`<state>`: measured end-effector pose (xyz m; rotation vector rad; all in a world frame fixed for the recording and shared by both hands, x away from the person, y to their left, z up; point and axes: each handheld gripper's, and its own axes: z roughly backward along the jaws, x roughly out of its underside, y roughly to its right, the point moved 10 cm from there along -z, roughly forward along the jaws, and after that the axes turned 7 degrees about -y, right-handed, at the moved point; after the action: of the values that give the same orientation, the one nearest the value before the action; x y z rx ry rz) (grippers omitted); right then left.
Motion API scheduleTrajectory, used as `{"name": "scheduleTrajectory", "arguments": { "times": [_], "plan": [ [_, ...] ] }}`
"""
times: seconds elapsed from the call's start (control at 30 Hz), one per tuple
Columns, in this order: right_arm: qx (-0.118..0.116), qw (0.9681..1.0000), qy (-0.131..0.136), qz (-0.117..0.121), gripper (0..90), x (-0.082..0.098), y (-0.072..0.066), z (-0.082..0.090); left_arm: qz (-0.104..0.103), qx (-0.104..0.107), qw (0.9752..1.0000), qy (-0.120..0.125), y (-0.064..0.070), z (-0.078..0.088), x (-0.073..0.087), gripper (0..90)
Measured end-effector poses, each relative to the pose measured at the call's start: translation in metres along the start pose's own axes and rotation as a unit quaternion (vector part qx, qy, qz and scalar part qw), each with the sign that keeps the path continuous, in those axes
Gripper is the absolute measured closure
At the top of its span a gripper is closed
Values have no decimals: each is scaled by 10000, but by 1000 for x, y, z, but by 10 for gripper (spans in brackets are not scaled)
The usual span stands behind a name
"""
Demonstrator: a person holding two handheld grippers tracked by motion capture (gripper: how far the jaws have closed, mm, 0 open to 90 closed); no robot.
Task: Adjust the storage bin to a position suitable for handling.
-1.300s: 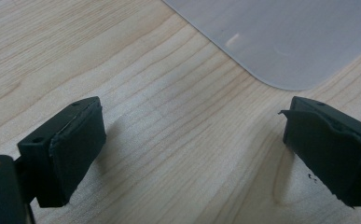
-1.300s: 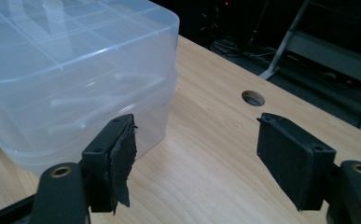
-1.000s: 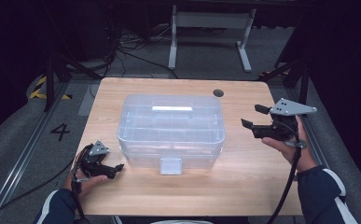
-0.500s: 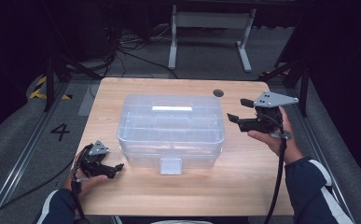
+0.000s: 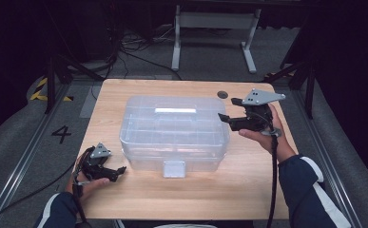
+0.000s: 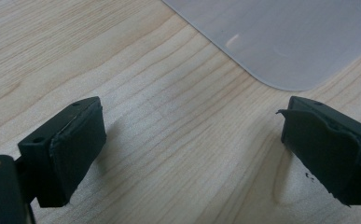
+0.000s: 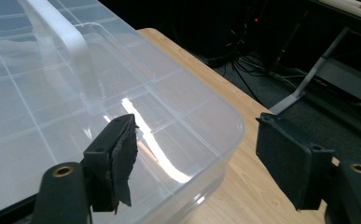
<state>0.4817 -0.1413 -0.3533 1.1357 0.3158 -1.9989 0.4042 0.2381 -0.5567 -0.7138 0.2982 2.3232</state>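
Floor marking "4" (image 5: 61,134) beside counter (image 5: 248,190); right gripper (image 5: 227,110), jaws wide, empty, now nearer clear box (image 5: 174,130); left gripper (image 5: 118,172) likewise wide.

The clear plastic box (image 5: 174,133) takes up the middle of the surface (image 5: 248,190) and blocks any straight way across. Bare wood runs along the near edge, and in a strip down the left and the right side. My left gripper (image 5: 106,172) rests on the near left strip, my right gripper (image 5: 227,111) at the box's far right corner.
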Motion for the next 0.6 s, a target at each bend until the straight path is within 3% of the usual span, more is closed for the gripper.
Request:
{"name": "scheduleTrajectory", "arguments": {
  "times": [0.23, 0.6],
  "plan": [
    [-140, 9999, 31, 14, 301, -8, -7, -8, -76, -45, 10000, 22, -2, 0, -1, 69],
    [-302, 9992, -72, 262, 353, -17, -27, -25, -66, -46, 10000, 39, -2, 0, -1, 70]
  ]
}}
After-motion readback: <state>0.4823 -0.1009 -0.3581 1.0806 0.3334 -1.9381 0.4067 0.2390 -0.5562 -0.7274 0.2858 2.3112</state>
